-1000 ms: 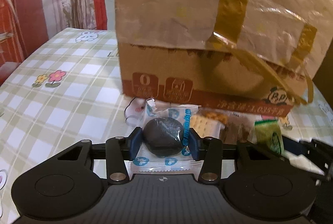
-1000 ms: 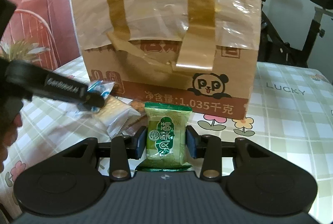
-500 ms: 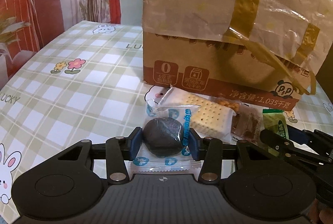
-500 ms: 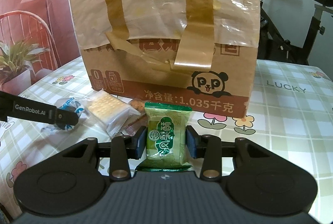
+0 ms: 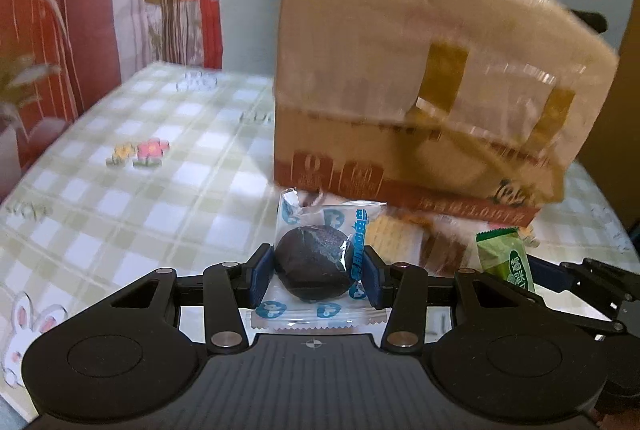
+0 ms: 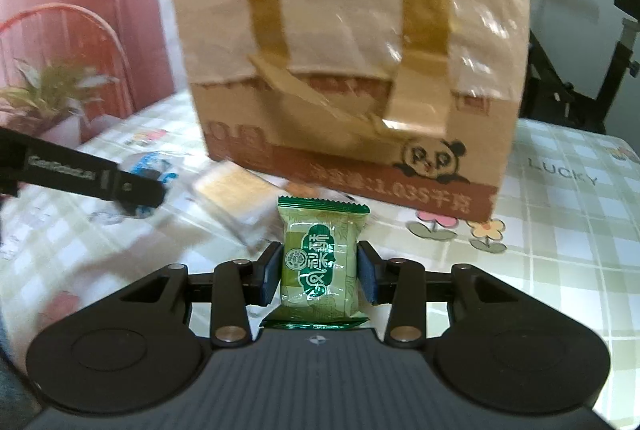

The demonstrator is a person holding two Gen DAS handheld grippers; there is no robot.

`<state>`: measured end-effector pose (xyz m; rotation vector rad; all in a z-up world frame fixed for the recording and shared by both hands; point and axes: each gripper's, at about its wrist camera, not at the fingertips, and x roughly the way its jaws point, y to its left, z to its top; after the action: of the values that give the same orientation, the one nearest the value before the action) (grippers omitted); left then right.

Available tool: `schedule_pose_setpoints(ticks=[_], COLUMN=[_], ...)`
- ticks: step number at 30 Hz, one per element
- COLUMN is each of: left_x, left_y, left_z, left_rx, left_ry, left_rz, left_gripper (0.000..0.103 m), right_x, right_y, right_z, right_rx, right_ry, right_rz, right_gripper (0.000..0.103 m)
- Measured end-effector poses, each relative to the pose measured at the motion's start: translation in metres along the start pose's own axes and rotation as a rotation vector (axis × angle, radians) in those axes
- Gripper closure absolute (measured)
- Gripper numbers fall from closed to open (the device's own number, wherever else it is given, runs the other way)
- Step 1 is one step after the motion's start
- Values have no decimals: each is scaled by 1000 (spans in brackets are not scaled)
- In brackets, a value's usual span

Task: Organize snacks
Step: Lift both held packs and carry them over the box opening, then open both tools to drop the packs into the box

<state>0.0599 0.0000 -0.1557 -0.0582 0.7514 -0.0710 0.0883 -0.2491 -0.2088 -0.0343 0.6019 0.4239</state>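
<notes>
Risen and drawn back from the cardboard box (image 5: 420,78) since a second ago: left gripper (image 5: 316,272), fingers (image 5: 260,276) partly closed on the dark round snack (image 5: 314,266) in its clear blue-printed wrapper, held clear above the checked desk (image 5: 120,190). Right gripper (image 6: 318,272) clamped partway on the green snack packet (image 6: 320,262), upright, in front of the box. Cracker packet (image 6: 230,196) lying on the desk just beside the box base.

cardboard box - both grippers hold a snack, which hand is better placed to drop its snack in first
Probably the right. The right gripper holds the green packet squarely facing the cardboard box. The left gripper, clamping the dark snack, faces the box's left corner, off to one side.
</notes>
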Motion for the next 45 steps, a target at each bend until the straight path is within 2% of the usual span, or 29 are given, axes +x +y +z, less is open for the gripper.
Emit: schedule_pose_setpoints(ticks=[6, 10, 15, 19, 24, 28, 31, 33, 34, 35, 37, 40, 45], left_x=[-40, -63, -67, -40, 8, 52, 73, 78, 76, 73, 64, 45, 3], left_y=[2, -4, -14, -27, -46, -59, -64, -63, -62, -59, -52, -41, -19], left_z=[41, 78, 124, 165, 201, 213, 217, 218, 216, 215, 211, 206, 191], left_rx=[20, 66, 96, 112, 162, 168, 176, 178, 178, 177, 179, 178, 176], left_ry=[-127, -236, -316, -332, -285, -231, -193, -181, -192, -204, -219, -237, -278], left_rz=[-46, -80, -131, -185, -181, -168, -167, -165, -160, -157, -158, -161, -191], left_gripper=[54, 54, 54, 54, 54, 54, 52, 44, 38, 35, 35, 35, 35], right_x=[-33, -53, -66, -54, -9, 19, 28, 30, 29, 26, 21, 11, -20], right_y=[14, 12, -2, -14, -32, -47, -52, -54, -54, -55, -56, -52, -45], right_z=[39, 86, 148, 191, 229, 232, 226, 224, 223, 224, 225, 227, 220], right_rx=[-54, -55, -9, 10, 50, 79, 100, 108, 111, 113, 109, 100, 142], right_ry=[-82, -166, -238, -250, -167, -84, -55, -49, -54, -63, -82, -104, -167], right_rz=[64, 114, 132, 65, -73, -137, -170, -184, -194, -193, -175, -164, -76], right_gripper=[61, 61, 61, 61, 61, 61, 61, 58, 56, 48, 41, 41, 41])
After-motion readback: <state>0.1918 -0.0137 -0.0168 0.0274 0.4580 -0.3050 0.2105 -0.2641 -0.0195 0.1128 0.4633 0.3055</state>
